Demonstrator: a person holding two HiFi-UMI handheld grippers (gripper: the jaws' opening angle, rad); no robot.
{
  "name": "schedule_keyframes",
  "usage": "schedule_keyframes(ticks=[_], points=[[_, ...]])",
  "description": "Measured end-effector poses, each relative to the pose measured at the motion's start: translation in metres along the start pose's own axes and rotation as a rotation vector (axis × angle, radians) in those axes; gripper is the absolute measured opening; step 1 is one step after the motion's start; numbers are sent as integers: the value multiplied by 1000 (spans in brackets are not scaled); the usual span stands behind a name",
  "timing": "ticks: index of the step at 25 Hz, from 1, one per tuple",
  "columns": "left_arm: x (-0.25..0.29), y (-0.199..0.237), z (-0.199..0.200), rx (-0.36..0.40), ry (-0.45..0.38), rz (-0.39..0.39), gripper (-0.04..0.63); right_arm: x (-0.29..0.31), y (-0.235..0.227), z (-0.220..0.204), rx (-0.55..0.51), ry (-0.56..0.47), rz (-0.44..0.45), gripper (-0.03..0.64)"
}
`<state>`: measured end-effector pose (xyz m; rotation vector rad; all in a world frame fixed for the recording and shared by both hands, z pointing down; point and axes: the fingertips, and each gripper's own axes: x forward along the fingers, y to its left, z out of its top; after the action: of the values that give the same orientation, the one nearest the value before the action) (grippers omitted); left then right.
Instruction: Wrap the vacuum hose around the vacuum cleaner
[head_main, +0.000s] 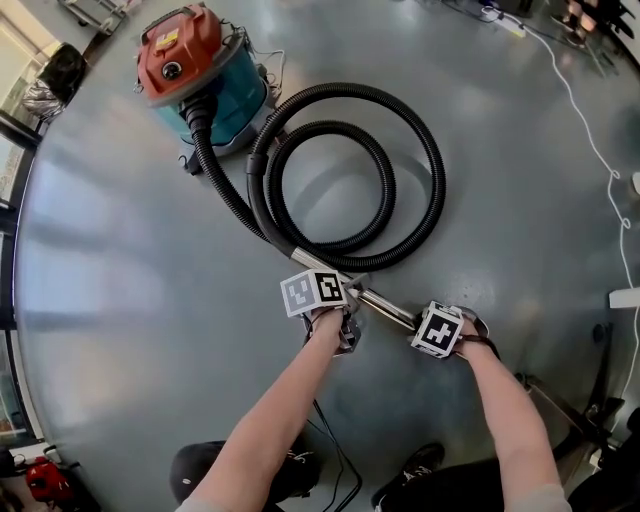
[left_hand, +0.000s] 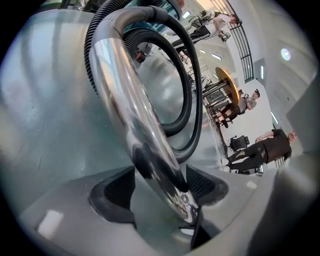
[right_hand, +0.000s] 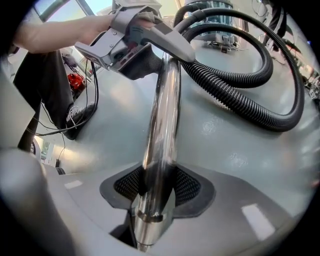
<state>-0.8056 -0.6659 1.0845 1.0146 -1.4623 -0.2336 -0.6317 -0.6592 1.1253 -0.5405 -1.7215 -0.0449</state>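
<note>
The vacuum cleaner (head_main: 195, 75), red lid on a teal drum, stands on the grey floor at the far left. Its black ribbed hose (head_main: 400, 120) leaves the drum's front and lies in two loose loops on the floor beside it. The hose ends in a chrome wand (head_main: 385, 308) that runs toward me. My left gripper (head_main: 350, 287) is shut on the wand's upper part (left_hand: 125, 95), near the hose cuff. My right gripper (head_main: 418, 323) is shut on the wand's free end (right_hand: 160, 130), both pads pressed against the tube. The left gripper (right_hand: 145, 57) also shows in the right gripper view, clamped further up the wand.
A white cable (head_main: 590, 130) trails along the floor at the right, with a white box (head_main: 625, 297) at the edge. Black cords (head_main: 330, 440) lie by my shoes. A small red object (head_main: 45, 480) sits at the lower left. People and a round table (left_hand: 227, 82) stand far off.
</note>
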Motion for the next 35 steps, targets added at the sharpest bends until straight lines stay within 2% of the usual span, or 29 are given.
schedule_keyframes(ticks=[5, 8, 10, 11, 12, 13, 14, 16, 18, 20, 28, 32, 35], points=[[-7, 13, -1, -49, 33, -22, 406, 1, 4, 1, 14, -31, 4, 187], [-22, 20, 8, -8, -1, 5, 408, 0, 5, 3, 18, -35, 10, 187], [-35, 23, 16, 66, -49, 50, 407, 2, 4, 2, 21, -30, 7, 187], [-45, 22, 23, 131, -90, 77, 394, 4, 2, 2, 20, -29, -1, 189], [-56, 18, 31, 219, -139, 110, 344, 4, 2, 3, 19, -31, -7, 190], [-68, 13, 39, 328, -186, 148, 271, 4, 2, 5, 20, -33, -10, 192], [-78, 6, 46, 456, -219, 187, 171, 4, 2, 6, 22, -32, -11, 192], [-88, -12, 53, 738, -236, 233, 1, 7, 2, 6, 27, -18, -16, 193], [-87, -28, 54, 972, -221, 230, 0, 8, -1, 10, 35, -16, -21, 192], [-85, -40, 55, 1086, -210, 222, 0, 5, -3, 15, 52, -13, -26, 192], [-82, -54, 61, 1212, -192, 203, 0, 2, -18, 58, 123, -19, -55, 198], [-78, -51, 61, 1210, -178, 185, 0, 5, -26, 79, 160, -77, -85, 202], [-74, -46, 62, 1200, -161, 182, 0, 12, -31, 80, 166, -93, -89, 199]])
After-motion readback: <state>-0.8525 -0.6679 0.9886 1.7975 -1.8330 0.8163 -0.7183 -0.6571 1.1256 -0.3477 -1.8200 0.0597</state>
